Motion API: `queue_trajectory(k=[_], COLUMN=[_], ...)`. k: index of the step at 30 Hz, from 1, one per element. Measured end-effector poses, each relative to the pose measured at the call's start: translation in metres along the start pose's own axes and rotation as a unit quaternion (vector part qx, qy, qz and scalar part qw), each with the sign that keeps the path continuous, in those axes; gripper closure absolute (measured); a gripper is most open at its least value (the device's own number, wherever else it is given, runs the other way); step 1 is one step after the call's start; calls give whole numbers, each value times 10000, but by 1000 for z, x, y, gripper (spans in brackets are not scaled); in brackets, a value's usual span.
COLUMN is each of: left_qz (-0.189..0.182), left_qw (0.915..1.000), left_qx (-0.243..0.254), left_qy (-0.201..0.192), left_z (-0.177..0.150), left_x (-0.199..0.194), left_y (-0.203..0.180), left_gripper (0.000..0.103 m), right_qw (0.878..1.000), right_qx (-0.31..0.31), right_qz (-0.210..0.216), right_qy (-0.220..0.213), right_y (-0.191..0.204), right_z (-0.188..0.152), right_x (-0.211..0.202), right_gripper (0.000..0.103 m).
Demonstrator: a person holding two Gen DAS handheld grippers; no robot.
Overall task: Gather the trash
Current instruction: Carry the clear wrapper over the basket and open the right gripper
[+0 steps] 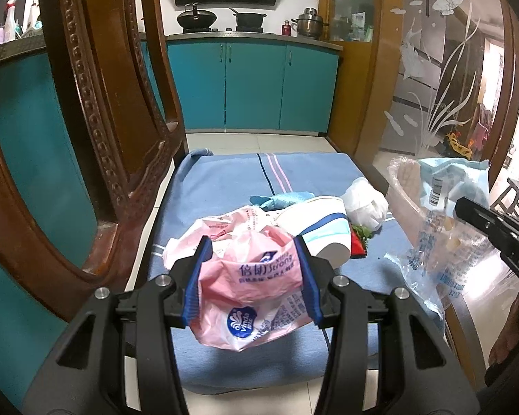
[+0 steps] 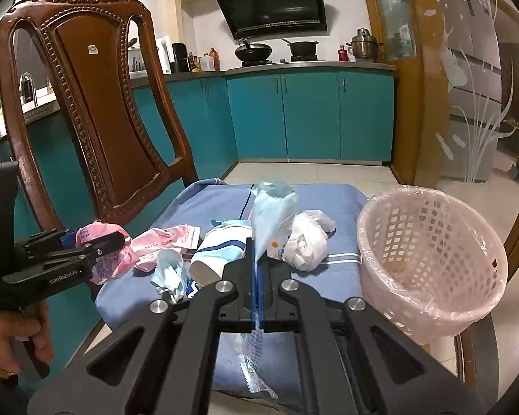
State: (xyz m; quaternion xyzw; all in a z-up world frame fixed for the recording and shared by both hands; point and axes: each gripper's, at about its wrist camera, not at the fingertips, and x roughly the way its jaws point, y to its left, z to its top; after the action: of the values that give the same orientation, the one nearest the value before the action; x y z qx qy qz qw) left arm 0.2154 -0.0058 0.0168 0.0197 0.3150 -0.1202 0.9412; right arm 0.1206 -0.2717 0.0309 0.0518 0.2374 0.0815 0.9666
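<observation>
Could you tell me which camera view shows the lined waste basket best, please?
The right wrist view: the whole waste basket shows, with its lattice wall, plastic liner and open mouth. In the left wrist view, the clear wrapper held by the right gripper mostly hides it.

wrapper (image 2: pixel 259 373) lower end behind fingers, chair (image 1: pixel 97 110) top cropped

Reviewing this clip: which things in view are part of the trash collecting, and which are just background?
Part of the job:
- pink wrapper in the left gripper
- clear wrapper in the right gripper
- paper cup
- crumpled tissue
- lined basket

Background:
- wooden chair
- blue cloth
- pots
</observation>
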Motion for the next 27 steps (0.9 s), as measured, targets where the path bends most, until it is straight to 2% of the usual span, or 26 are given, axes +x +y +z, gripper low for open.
queue_trajectory(k=[10, 15, 17, 18, 21, 23, 27], left_qz=[-2, 7, 15, 19, 27, 32, 42], left_qw=[10000, 10000, 10000, 10000, 10000, 10000, 10000], left_qx=[-15, -18, -7, -1, 3, 2, 26], left_qy=[4, 15, 18, 20, 25, 20, 29], left_z=[0, -1, -1, -1, -1, -1, -1], left_x=[-1, -2, -2, -1, -1, 0, 1], left_y=[2, 2, 1, 1, 0, -1, -3], left_gripper=[55, 55, 55, 55, 55, 55, 55], right_qw=[10000, 9982, 9939, 9888, 9763, 9712, 9712], right_qx=[-20, 161, 408, 504, 692, 853, 849], right_qz=[-19, -268, -563, -877, -1449, -1692, -2012], right_qy=[-35, -513, -861, -1096, -1454, -1446, -952], right_y=[0, -25, -52, -68, -108, -131, -166], right_z=[1, 20, 32, 39, 45, 41, 18], right_x=[-1, -17, -28, -34, -38, -30, 12], right_gripper=[101, 101, 101, 101, 101, 101, 99])
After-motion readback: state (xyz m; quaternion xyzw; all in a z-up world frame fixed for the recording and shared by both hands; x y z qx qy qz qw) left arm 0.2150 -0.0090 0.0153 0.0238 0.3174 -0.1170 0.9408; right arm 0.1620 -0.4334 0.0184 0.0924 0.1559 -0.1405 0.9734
